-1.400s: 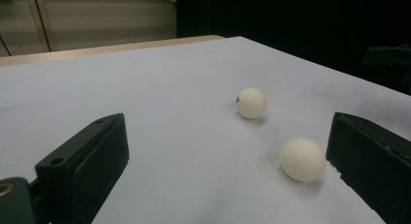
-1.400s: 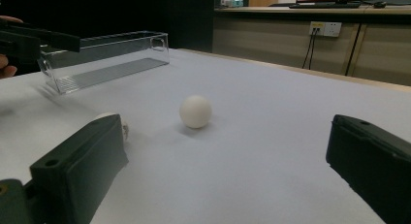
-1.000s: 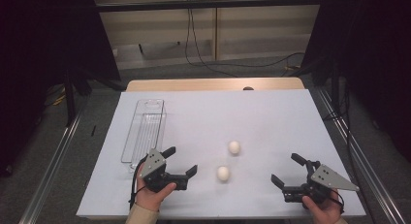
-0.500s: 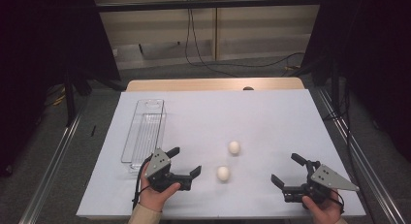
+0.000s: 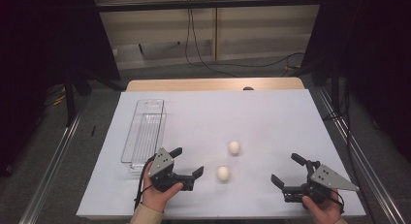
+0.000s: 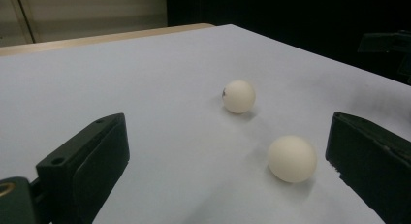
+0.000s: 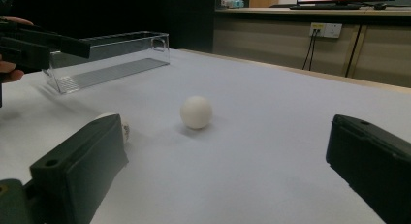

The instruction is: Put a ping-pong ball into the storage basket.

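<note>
Two white balls lie apart on the white table (image 5: 271, 112): a near ball (image 5: 223, 173) and a far ball (image 5: 234, 147). My left gripper (image 5: 188, 161) is open just left of the near ball and holds nothing. In the left gripper view the near ball (image 6: 292, 158) lies close to the right jaw, with the far ball (image 6: 238, 96) beyond it. My right gripper (image 5: 285, 168) is open and empty at the front right, about a hand's width from the balls. In the right gripper view the far ball (image 7: 196, 112) sits mid-table and the near ball (image 7: 124, 128) peeks from behind the left jaw.
A clear, long plastic tray (image 5: 145, 132) stands empty at the left of the table, just behind my left gripper; the tray (image 7: 111, 64) also shows in the right gripper view. A wooden strip (image 5: 213, 84) runs along the far edge. Dark floor and metal rails flank the table.
My left gripper has edged to the right, closer to the near ball. The right gripper and both balls have stayed where they were.
</note>
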